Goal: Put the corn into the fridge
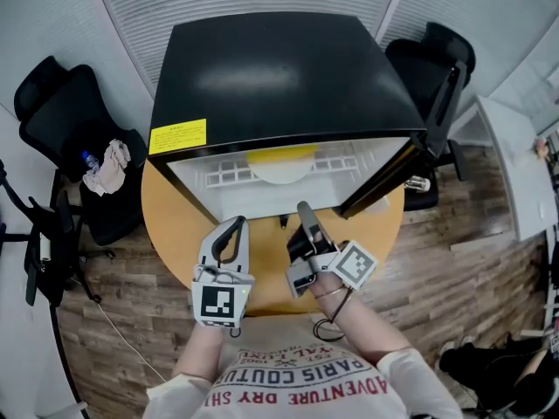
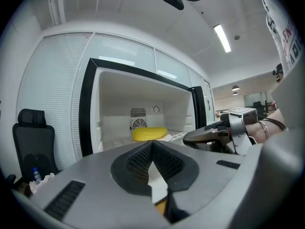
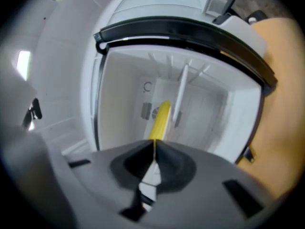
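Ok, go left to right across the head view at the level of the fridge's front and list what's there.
Chair → yellow label → corn → fridge door → white desk.

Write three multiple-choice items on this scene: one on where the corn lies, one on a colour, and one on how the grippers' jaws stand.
1. Where is the corn?
A) inside the fridge
B) on top of it
C) outside, left of it

2. What colour is the sticker on the fridge's top?
A) red
B) yellow
C) blue

3. How do the jaws of the left gripper and the right gripper stand?
A) both apart
B) both together, empty
C) one shut on the corn

Answers:
1 A: both gripper views show it in the white interior, past the open door.
2 B: the head view shows a yellow label at the top's front left corner.
3 B: in each gripper view the pads meet with nothing between them.
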`<state>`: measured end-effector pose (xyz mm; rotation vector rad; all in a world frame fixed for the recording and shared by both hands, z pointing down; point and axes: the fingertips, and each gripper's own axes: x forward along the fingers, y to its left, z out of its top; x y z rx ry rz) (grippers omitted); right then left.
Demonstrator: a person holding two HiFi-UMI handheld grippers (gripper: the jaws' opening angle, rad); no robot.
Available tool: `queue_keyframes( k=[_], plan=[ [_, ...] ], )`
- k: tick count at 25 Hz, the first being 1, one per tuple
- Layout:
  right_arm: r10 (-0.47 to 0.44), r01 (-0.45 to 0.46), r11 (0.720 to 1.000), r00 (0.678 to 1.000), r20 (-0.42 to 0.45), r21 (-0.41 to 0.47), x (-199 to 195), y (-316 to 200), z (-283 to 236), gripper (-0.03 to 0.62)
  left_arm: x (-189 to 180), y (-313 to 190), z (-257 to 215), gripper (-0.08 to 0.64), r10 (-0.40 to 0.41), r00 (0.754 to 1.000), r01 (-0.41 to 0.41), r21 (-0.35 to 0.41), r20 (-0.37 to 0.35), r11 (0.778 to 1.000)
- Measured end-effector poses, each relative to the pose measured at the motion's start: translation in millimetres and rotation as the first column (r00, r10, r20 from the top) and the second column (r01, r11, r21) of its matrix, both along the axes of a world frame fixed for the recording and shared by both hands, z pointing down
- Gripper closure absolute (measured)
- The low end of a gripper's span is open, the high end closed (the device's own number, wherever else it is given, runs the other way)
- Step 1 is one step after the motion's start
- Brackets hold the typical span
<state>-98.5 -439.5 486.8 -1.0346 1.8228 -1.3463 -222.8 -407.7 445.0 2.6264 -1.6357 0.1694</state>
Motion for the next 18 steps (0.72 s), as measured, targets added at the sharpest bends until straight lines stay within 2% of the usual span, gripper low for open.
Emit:
queue_keyframes(
  k=[4, 6, 9, 12, 15, 18],
  plan=[
    [-0.074, 0.095, 0.989, 0.981, -0.179, 0.111, 6, 21, -14, 0.563, 11, 18, -3, 0.532, -0.006, 1.000, 0.006, -0.013, -0.016, 1.000],
    [-0.088, 0.140, 0.978, 0.948, -0.308, 0.153, 11, 30, -18, 0.563, 15, 24, -5, 0.532, -0.009, 1.000, 0.009, -0.006, -0.003, 1.000],
    [-0.078, 0.202, 0.956, 0.875, -0.478, 0.213, 16, 41, -25, 0.563, 18, 34, -8, 0.532, -0.030, 0.999, 0.030, -0.016, -0.014, 0.999],
    [-0.039, 0.267, 0.925, 0.773, -0.633, 0.270, 17, 51, -32, 0.563, 20, 43, -12, 0.532, -0.042, 0.999, 0.042, 0.000, -0.004, 0.999],
    [0.034, 0.331, 0.890, 0.639, -0.769, 0.314, 17, 60, -38, 0.563, 21, 51, -16, 0.532, -0.052, 0.998, 0.051, 0.022, 0.020, 0.998],
    [0.124, 0.396, 0.845, 0.507, -0.853, 0.358, 16, 68, -44, 0.563, 23, 57, -20, 0.532, -0.065, 0.998, 0.064, 0.029, 0.023, 0.998]
  ],
)
